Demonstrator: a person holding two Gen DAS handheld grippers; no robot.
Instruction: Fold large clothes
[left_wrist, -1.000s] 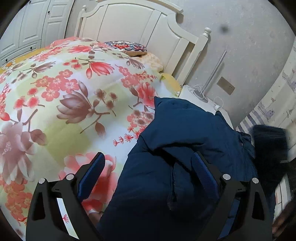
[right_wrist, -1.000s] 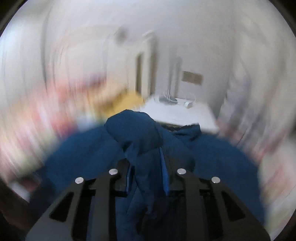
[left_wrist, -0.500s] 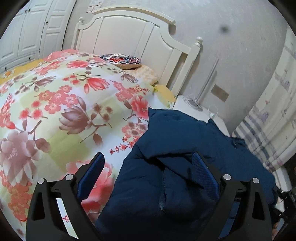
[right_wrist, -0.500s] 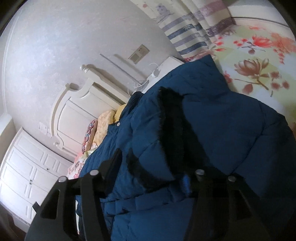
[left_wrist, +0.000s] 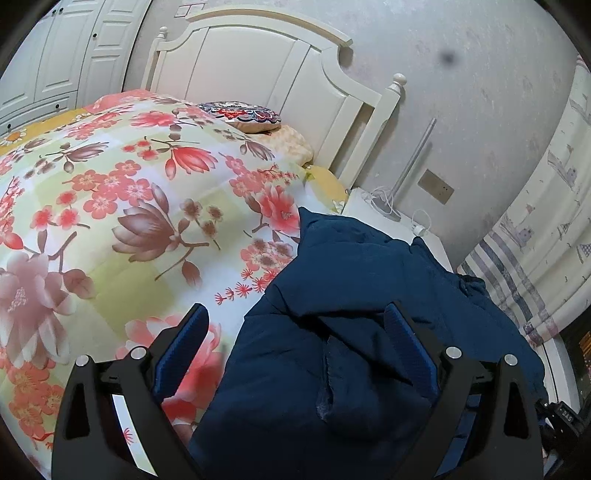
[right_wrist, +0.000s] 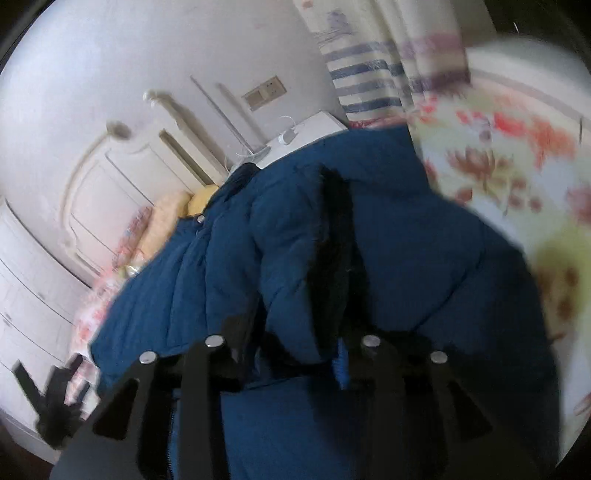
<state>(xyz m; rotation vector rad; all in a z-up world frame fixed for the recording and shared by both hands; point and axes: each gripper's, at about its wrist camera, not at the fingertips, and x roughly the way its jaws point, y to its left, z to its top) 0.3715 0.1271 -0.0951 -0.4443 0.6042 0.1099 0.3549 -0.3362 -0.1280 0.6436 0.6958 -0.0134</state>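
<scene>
Bed w/ floral quilt (left_wrist: 122, 206) fills most of the left wrist view, white headboard (left_wrist: 266, 77) behind it, white wardrobe (left_wrist: 62, 55) far left. Dark blue padded jacket (left_wrist: 351, 332) lies bunched on the quilt at the bed's right side, its far edge reaching toward the white nightstand (left_wrist: 373, 206). Striped curtain (left_wrist: 535, 266) hangs right of that. Patterned cushion (left_wrist: 240, 116) sits up by the headboard, well apart from the jacket. Thin white rod (left_wrist: 413, 162) leans on the wall over the nightstand, cable coiled beside its foot; wall socket plate (left_wrist: 436, 184) near it. Left gripper (left_wrist: 295, 332) hangs over the jacket's near edge, fingers spread wide, nothing clamped: one pad over quilt, the other over blue fabric. Right wrist view is rolled sideways & partly blurred, and the jacket blocks most of it. Right gripper (right_wrist: 291, 339) is closing, a thick fold of jacket w/ black fur trim (right_wrist: 332, 236) bulging between the fingers; can't tell if pads press on it yet, cloth hides them. Only this view shows the trim & the snap buttons (right_wrist: 201, 219) along the front edge; only the left view shows wardrobe plainly & open quilt beside the jacket.
</scene>
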